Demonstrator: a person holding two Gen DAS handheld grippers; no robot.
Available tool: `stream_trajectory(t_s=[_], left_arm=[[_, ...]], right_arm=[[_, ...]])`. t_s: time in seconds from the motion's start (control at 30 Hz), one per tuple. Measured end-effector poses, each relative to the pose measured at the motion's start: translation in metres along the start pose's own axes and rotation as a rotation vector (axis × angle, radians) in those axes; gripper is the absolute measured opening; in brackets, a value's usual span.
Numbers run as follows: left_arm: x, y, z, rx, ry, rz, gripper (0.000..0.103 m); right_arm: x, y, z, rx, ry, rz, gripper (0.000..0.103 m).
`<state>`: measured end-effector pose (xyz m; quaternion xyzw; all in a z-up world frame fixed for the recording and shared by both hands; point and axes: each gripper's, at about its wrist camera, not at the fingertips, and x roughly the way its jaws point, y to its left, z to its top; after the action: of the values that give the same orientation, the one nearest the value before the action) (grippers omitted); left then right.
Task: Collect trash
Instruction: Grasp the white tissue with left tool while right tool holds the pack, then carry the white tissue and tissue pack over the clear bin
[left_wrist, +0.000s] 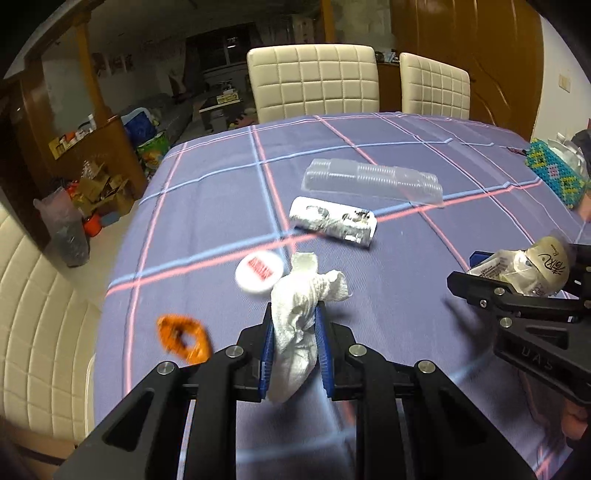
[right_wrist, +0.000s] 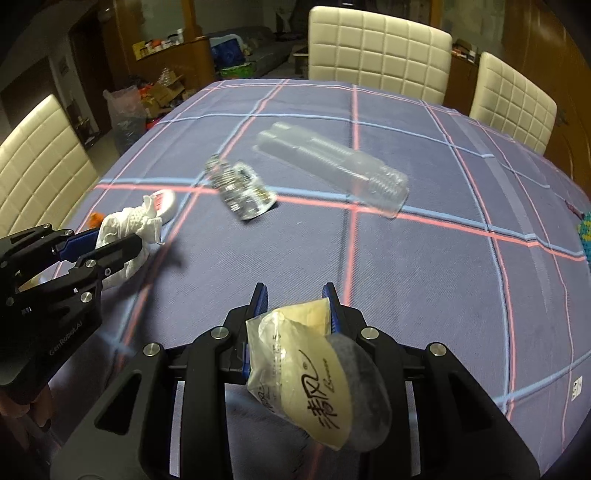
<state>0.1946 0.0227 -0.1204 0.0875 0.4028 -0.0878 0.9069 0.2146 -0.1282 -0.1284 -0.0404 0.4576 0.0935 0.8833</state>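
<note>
My left gripper (left_wrist: 295, 332) is shut on a crumpled white tissue (left_wrist: 295, 321), lifted just above the purple checked tablecloth (left_wrist: 207, 206). The right wrist view shows that left gripper (right_wrist: 118, 238) and the tissue (right_wrist: 125, 225) at the left. My right gripper (right_wrist: 295, 295) is shut on a crinkled clear plastic packet with black lettering (right_wrist: 317, 376); in the left wrist view the right gripper (left_wrist: 469, 267) and the packet (left_wrist: 524, 269) are at the right. On the cloth lie a white lid with red print (left_wrist: 260, 272), a silver foil wrapper (left_wrist: 332, 221), a clear plastic tray (left_wrist: 373, 181) and an orange scrap (left_wrist: 183, 338).
Cream padded chairs (left_wrist: 314, 81) stand along the far edge, and another chair (right_wrist: 40, 166) at the left side. A teal beaded box (left_wrist: 557, 173) sits at the table's right edge. Bags and boxes (left_wrist: 92, 199) clutter the floor beyond the left corner.
</note>
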Motion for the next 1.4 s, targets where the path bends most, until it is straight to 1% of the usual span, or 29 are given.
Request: stream_trajectory(t_s=[0.13, 0.23, 0.5, 0.73, 0.97, 1.2, 1.3, 1.4], left_arm=[[-0.018, 0.012, -0.012, -0.042, -0.008, -0.003, 0.02], [-0.034, 0.019, -0.021, -0.052, -0.028, 0.027, 0.02], [-0.07, 0.042, -0.047, -0.092, -0.063, 0.073, 0.02], [-0.094, 0.081, -0.073, -0.165, -0.084, 0.129, 0.02], [-0.111, 0.117, -0.1, -0.224, -0.099, 0.191, 0.02], [-0.119, 0.152, -0.12, -0.28, -0.099, 0.256, 0.02], [-0.12, 0.166, -0.128, -0.302, -0.095, 0.277, 0.02], [-0.119, 0.179, -0.133, -0.323, -0.09, 0.284, 0.02]], right_arm=[[-0.011, 0.023, -0.01, -0.048, -0.003, 0.022, 0.032], [-0.02, 0.038, -0.014, -0.078, -0.013, 0.033, 0.032], [-0.048, 0.084, -0.022, -0.152, -0.061, 0.058, 0.032], [-0.06, 0.125, -0.025, -0.221, -0.083, 0.075, 0.032], [-0.062, 0.171, -0.027, -0.3, -0.088, 0.091, 0.032], [-0.058, 0.215, -0.023, -0.378, -0.091, 0.111, 0.032], [-0.055, 0.232, -0.022, -0.408, -0.09, 0.123, 0.032], [-0.05, 0.25, -0.019, -0.433, -0.086, 0.132, 0.032]])
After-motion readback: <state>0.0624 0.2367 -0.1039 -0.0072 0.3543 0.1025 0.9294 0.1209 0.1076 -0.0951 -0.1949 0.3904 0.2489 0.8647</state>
